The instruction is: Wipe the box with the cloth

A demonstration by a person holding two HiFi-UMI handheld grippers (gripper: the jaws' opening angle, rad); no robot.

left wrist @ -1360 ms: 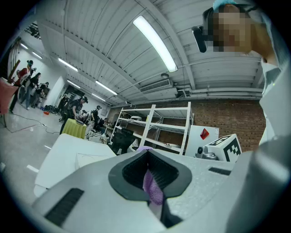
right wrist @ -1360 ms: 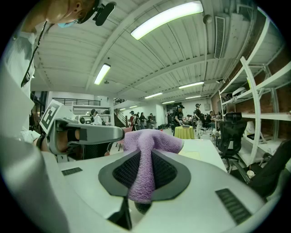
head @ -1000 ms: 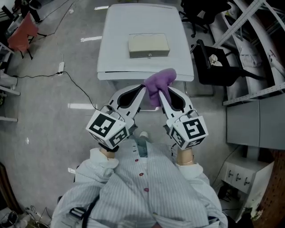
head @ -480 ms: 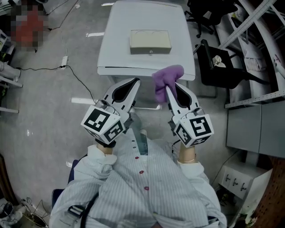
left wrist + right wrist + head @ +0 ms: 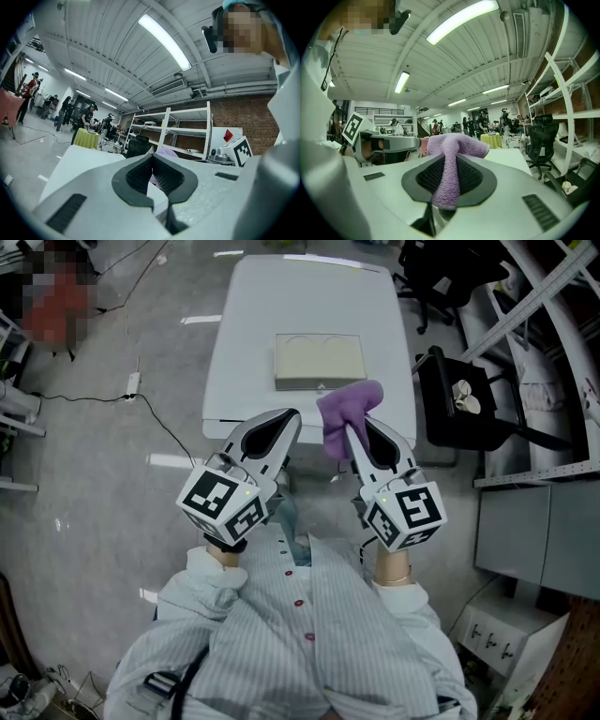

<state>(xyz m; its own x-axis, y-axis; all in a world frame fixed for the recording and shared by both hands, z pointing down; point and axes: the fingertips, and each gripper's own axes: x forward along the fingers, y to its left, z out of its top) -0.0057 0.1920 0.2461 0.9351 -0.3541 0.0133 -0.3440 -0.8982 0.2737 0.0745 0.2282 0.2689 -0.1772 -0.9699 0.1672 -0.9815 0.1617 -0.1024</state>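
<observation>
Box (image 5: 319,361) lies flat on the table (image 5: 251,329), long axis running left to right in the head view. Cloth (image 5: 345,412) is clamped in the right gripper (image 5: 351,439), with its bunched end pointing toward the box. Left gripper (image 5: 292,418) is closed and empty.

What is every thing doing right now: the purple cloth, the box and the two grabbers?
purple cloth: bunched up, pinched in the right gripper, not touching the box.
right gripper: shut on the purple cloth.
left gripper: shut, with nothing in it.
box: closed, lying flat on the table, not touched by anything.
table: standing with the box on top.
</observation>
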